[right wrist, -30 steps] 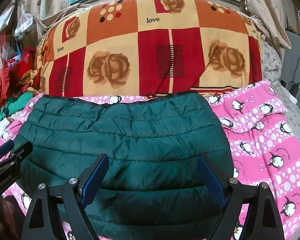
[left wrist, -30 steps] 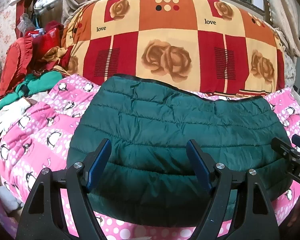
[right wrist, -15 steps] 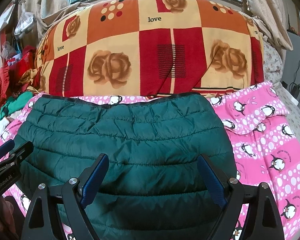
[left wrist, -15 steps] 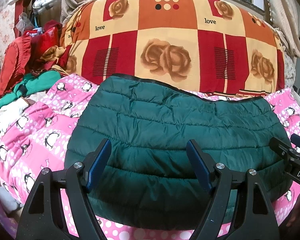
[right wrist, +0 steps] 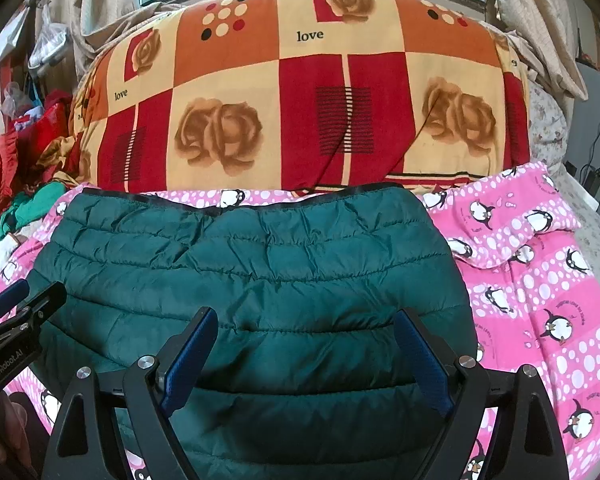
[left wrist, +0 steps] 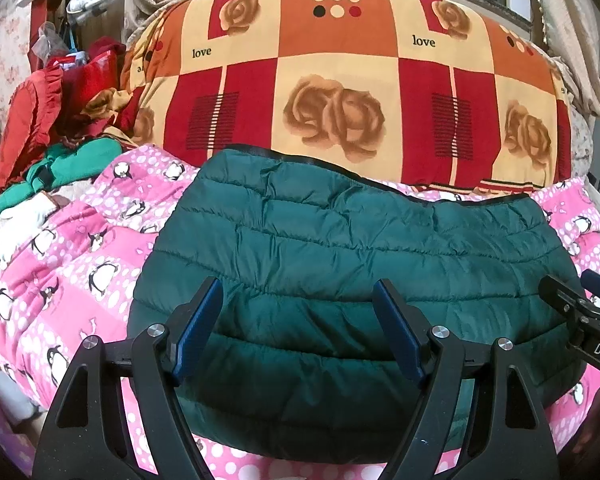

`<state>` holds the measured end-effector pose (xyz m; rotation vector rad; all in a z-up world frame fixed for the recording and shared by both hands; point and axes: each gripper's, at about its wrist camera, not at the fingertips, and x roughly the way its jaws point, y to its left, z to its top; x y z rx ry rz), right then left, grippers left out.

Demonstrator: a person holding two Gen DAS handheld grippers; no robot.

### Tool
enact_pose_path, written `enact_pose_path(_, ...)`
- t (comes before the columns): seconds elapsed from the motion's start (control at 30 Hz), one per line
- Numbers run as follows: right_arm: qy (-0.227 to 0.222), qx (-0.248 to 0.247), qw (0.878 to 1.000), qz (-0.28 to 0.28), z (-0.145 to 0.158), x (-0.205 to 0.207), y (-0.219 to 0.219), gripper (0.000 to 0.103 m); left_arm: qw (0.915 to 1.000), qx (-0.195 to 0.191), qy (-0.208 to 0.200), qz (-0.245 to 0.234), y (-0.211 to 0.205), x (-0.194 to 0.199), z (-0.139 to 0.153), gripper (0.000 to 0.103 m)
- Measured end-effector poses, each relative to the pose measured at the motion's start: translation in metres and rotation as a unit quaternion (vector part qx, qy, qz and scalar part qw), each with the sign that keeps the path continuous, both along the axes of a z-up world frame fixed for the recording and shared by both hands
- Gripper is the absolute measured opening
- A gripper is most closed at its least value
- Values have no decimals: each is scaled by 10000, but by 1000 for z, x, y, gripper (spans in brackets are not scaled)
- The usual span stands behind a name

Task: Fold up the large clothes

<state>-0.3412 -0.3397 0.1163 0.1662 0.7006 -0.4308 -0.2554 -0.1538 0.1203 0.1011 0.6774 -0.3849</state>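
Note:
A dark green quilted puffer jacket (left wrist: 340, 248) lies folded into a wide block on the pink penguin blanket (left wrist: 72, 264); it also shows in the right wrist view (right wrist: 260, 264). My left gripper (left wrist: 298, 292) is open and empty, held just above the jacket's near left part. My right gripper (right wrist: 304, 316) is open and empty above the jacket's near right part. The right gripper's tip shows at the right edge of the left wrist view (left wrist: 572, 304), and the left gripper's tip shows at the left edge of the right wrist view (right wrist: 24, 304).
A big orange, red and cream rose-print quilt (left wrist: 340, 88) is piled behind the jacket. A heap of red and green clothes (left wrist: 60, 128) lies at the far left. Pink blanket (right wrist: 540, 280) spreads to the right. Curtains and a window are at the back.
Both grippers have drifted slightly; the jacket sits a little further right in the left view. Both grippers stay open and the jacket lies unchanged.

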Motion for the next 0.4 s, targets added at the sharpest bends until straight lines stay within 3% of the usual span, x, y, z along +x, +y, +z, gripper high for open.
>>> enact_pose_path(0.4,-26,52,10000,56,-2,3,-4,88,9998,-19,-88,-156,2,5,2,78)
